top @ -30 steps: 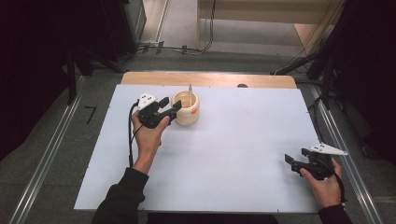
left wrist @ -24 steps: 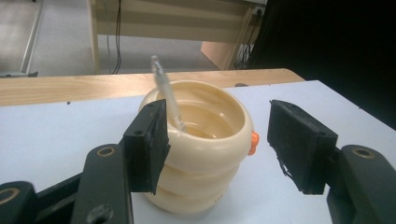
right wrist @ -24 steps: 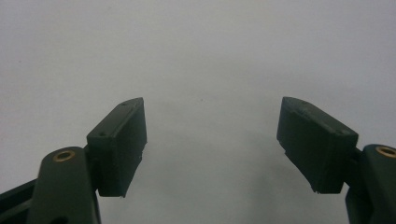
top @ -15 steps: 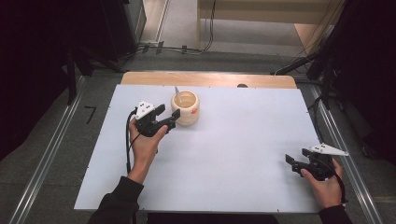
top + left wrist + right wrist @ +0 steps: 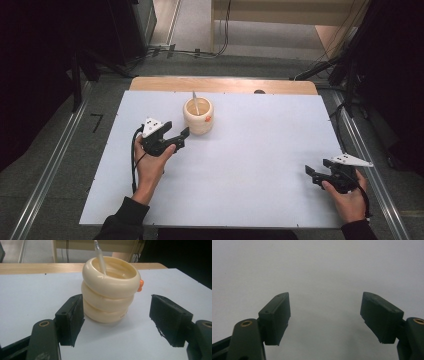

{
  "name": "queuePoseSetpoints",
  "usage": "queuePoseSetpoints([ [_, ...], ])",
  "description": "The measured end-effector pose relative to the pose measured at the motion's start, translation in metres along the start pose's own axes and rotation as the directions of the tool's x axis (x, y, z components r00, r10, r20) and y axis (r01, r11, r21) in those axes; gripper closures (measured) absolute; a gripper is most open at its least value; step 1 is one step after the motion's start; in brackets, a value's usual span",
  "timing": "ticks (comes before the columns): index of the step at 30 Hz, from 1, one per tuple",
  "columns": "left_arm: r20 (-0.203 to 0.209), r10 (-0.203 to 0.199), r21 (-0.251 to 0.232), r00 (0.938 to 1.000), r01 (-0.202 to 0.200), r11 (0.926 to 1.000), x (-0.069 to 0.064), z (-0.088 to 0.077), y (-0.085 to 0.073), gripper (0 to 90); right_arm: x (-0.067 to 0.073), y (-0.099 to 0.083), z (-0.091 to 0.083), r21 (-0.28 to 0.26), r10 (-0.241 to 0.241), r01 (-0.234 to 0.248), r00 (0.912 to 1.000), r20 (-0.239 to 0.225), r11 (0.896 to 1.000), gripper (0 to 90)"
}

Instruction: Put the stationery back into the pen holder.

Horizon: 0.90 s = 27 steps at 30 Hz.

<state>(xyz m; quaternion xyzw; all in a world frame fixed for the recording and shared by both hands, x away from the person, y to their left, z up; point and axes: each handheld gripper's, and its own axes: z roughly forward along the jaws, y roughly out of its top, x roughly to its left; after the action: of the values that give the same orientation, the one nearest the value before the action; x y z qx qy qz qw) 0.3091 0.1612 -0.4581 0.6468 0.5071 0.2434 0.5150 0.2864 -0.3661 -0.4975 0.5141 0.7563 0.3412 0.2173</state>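
The left gripper point(image 5: 175, 136) sits just short of the cream ribbed cup point(image 5: 198, 116), its jaws just widened, nothing between them. The cup stands upright on the white table point(image 5: 260, 150), holding 1 pen point(image 5: 195, 102). Far right, the right gripper point(image 5: 320, 173) gapes empty.

White tabletop point(image 5: 260, 165) sits on a grey floor point(image 5: 60, 170), with a wooden strip point(image 5: 220, 85) along its far edge. Cables point(image 5: 200, 50) trail beyond, and darkness flanks both sides.
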Motion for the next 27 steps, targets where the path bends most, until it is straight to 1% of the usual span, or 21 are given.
queuePoseSetpoints([
  [6, -0.01, -0.004, -0.001, 0.9999, 0.004, 1.0, 0.003, -0.006, -0.004, 26.9, 0.0, 0.0, -0.001, -0.004, -0.001, 0.001, 1.0, 0.0, 1.0, 22.7],
  [11, -0.018, -0.021, 0.006, 0.9996, 0.021, 0.9998, 0.008, -0.01, -0.012, 25.9, 0.0, 0.001, -0.002, -0.006, -0.005, 0.005, 1.0, -0.003, 1.0, 22.7],
  [16, -0.021, -0.012, 0.022, 0.9997, 0.012, 0.9997, 0.008, -0.014, -0.018, 25.5, 0.001, 0.0, -0.002, -0.008, -0.005, 0.005, 1.0, -0.003, 1.0, 22.7],
  [27, -0.029, -0.001, 0.022, 0.9996, 0.001, 0.9998, 0.007, -0.022, -0.023, 25.1, 0.001, 0.0, -0.004, -0.013, -0.012, 0.012, 0.9999, -0.005, 1.0, 22.7],
])
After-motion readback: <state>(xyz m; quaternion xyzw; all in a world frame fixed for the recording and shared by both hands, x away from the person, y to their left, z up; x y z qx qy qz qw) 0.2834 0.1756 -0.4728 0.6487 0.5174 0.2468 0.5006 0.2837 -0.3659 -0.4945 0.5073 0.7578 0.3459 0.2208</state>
